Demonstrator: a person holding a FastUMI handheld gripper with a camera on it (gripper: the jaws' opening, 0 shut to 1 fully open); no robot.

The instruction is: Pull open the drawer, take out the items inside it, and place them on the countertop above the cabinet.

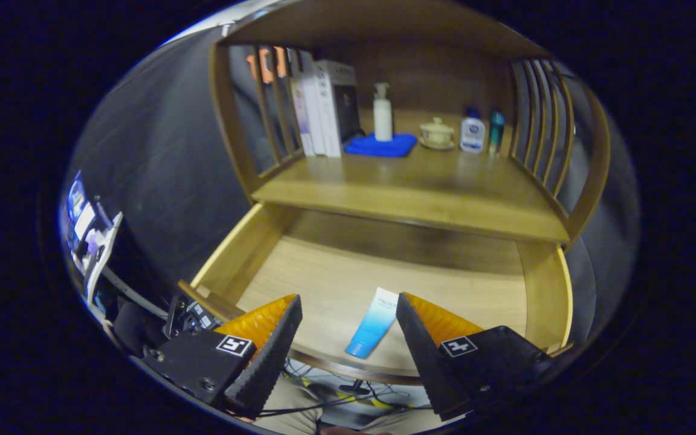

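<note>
Gripper (348,320): two wedge-shaped fingers (272,344), black ribbed pads on the inner faces, orange textured backs, each black mount bearing a square marker. Fingers spread wide apart, released, gripping nothing, poised over the front of the drawer.

Tube (374,322): flat squeeze tube, white at the crimped end shading to blue at the cap. Lies on the drawer floor between the fingers, nearer the right one; contact with it cannot be told. Cap end points toward the drawer's front edge.

Drawer (245,254): pulled open, light wood, smooth grain, shallow straight walls. Contents: the tube.

Countertop (408,193): darker polished wood directly above the drawer, enclosed by curved slatted side rails (541,127) and a solid back. Standing along the back:
- upright boxes (324,109), white and black, against the left rail;
- folded blue cloth (381,145) beside them;
- white pump bottle (382,113), standing on the cloth;
- small cream lidded cup on a saucer (437,133);
- white bottle with dark cap (472,132);
- slim teal bottle (496,132), just beside the right rail.

The front half of the countertop is bare wood.

Cables (336,399): dark, loose, below the drawer front, under the fingers.
</note>
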